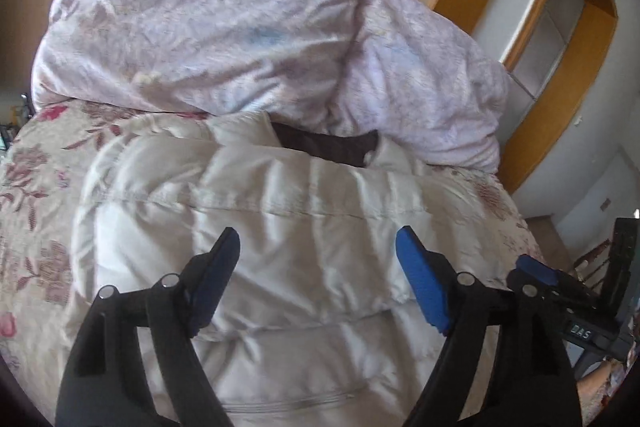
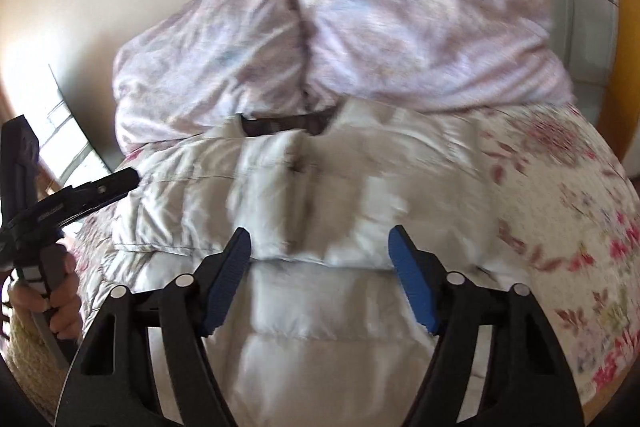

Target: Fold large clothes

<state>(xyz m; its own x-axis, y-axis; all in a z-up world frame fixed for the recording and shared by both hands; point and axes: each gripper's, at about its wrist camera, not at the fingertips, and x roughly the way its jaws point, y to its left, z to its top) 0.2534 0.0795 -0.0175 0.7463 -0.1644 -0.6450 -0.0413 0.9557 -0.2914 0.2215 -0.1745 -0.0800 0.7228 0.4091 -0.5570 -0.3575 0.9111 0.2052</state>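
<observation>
Working over a bed, we hold both grippers above a pale quilted jacket (image 1: 280, 211) that lies spread on the floral bedspread (image 1: 44, 163), its dark-lined collar (image 1: 328, 145) pointing away from us toward the heaped lilac duvet (image 1: 208, 27). We judge that the jacket is laid flat on the bed because a soft, wide surface lets a bulky padded garment be folded without sliding off an edge, and the duvet appears bunched toward the wall end, which leaves room for the fold. One panel already lies doubled over the body of the jacket, forming a raised folded edge (image 2: 320, 259) across its middle, so we judge the fold to be partly made. The left gripper (image 1: 318, 279) has its jaws spread wide with nothing between them; jacket fabric lies below and ahead of the fingertips, not pinched. The right gripper (image 2: 320, 275) likewise has its jaws apart, straddling the folded edge in its own view, yet the pads do not visibly press on cloth; motion blur keeps us from telling whether the tips touch the fabric. In the right wrist view the left gripper (image 2: 120, 183) stands at the jacket's left side, carried by a hand (image 2: 60, 295). Both tools point downward at the garment, which suits a next grasp on an edge or hem.
</observation>
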